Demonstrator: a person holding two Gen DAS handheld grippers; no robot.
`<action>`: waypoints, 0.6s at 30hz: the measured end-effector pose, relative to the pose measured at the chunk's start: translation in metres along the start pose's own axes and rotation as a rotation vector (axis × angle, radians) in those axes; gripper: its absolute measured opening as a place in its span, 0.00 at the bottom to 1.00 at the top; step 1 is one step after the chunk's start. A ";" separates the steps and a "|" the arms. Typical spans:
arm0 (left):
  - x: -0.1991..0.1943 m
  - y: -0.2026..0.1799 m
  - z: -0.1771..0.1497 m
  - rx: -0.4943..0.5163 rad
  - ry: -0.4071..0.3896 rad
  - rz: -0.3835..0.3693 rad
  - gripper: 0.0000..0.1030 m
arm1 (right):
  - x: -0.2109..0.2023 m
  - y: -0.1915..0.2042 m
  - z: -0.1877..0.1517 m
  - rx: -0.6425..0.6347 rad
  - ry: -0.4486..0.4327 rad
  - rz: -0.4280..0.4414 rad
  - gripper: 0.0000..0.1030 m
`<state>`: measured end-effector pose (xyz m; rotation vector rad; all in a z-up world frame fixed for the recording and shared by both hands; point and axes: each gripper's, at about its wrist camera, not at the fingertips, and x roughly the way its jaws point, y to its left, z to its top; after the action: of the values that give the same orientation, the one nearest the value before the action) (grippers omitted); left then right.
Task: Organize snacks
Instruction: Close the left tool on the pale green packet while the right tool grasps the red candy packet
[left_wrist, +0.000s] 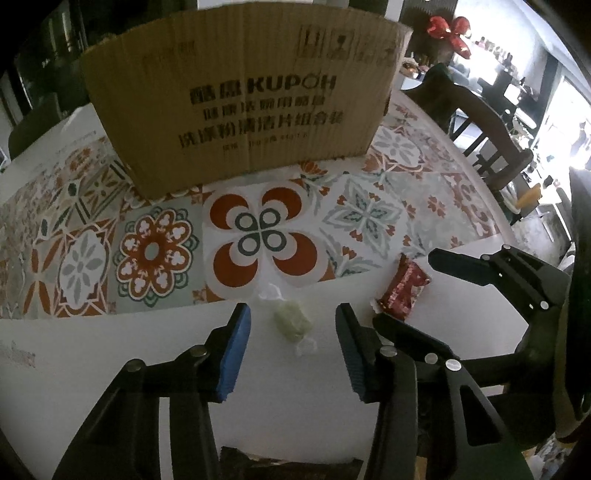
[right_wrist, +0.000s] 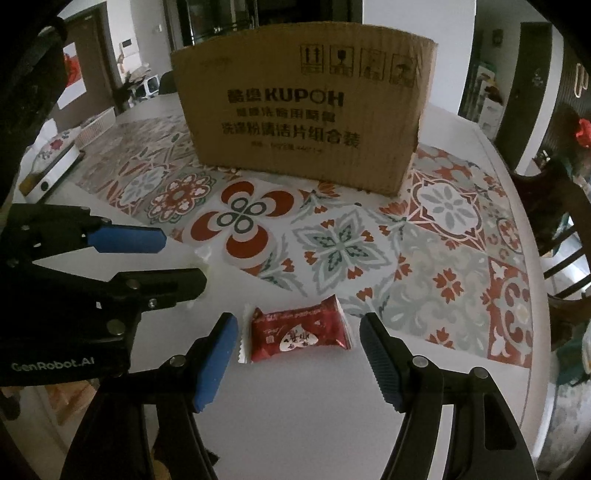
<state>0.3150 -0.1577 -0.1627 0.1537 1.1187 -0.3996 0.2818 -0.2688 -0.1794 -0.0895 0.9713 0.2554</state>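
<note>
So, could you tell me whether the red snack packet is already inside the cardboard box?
No, the red snack packet lies on the table in front of the cardboard box, between the right gripper's open fingers.

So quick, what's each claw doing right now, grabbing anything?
Left claw: open, astride the pale green candy, not gripping it.
Right claw: open, astride the red snack packet, not gripping it.

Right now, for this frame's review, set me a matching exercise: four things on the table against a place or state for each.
Things:
1. pale green clear-wrapped candy
2. red foil-wrapped snack
3. brown cardboard box
4. patterned tile mat

Places:
A. standing at the far side
B. between the left gripper fingers, untouched
C. spread under the box
D. between the right gripper fingers, untouched

Pairs: 1-B, 2-D, 3-A, 4-C
</note>
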 end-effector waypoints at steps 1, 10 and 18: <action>0.002 0.000 0.000 -0.005 0.006 0.000 0.43 | 0.001 -0.001 0.000 -0.001 0.002 0.005 0.67; 0.014 0.001 0.001 -0.019 0.044 0.004 0.29 | 0.008 -0.008 -0.001 0.044 0.010 0.031 0.67; 0.018 0.001 -0.001 -0.025 0.051 -0.012 0.21 | 0.007 -0.008 -0.002 0.046 -0.002 0.014 0.57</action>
<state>0.3214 -0.1606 -0.1789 0.1361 1.1750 -0.3940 0.2862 -0.2759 -0.1868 -0.0408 0.9756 0.2457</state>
